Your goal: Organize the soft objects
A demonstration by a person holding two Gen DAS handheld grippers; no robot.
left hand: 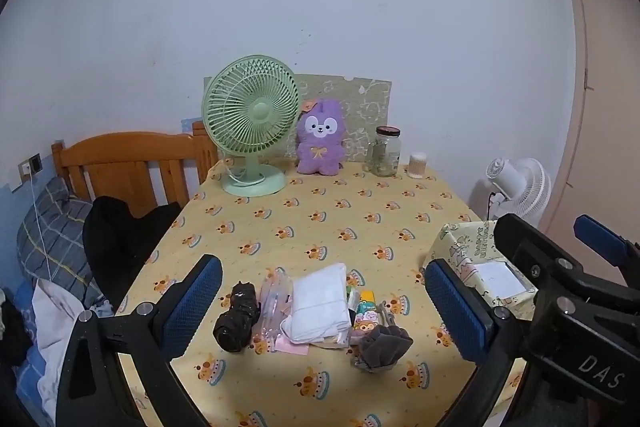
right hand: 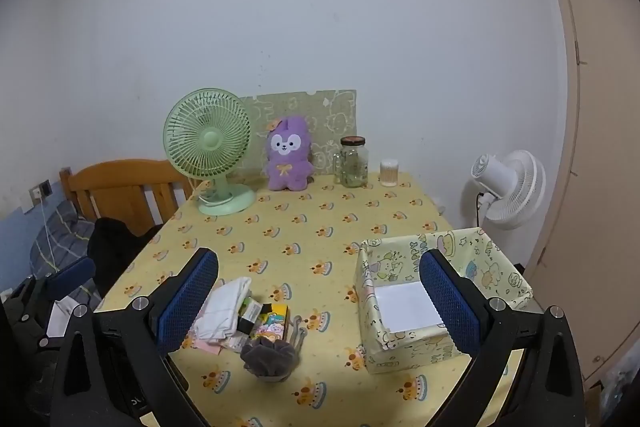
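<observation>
Both jaws wide, nothing held

Meanwhile, the left hand-held gripper and right hand-held gripper hung fully open and empty over the tabletop. White folded cloth, a black bundle and a grey scrunchie lay heaped near the front edge, left of the patterned box.

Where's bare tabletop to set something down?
Free: the wide middle of the table, between the green fan and plush at the back and the near pile. Crowded: pile, and the box at right.
</observation>
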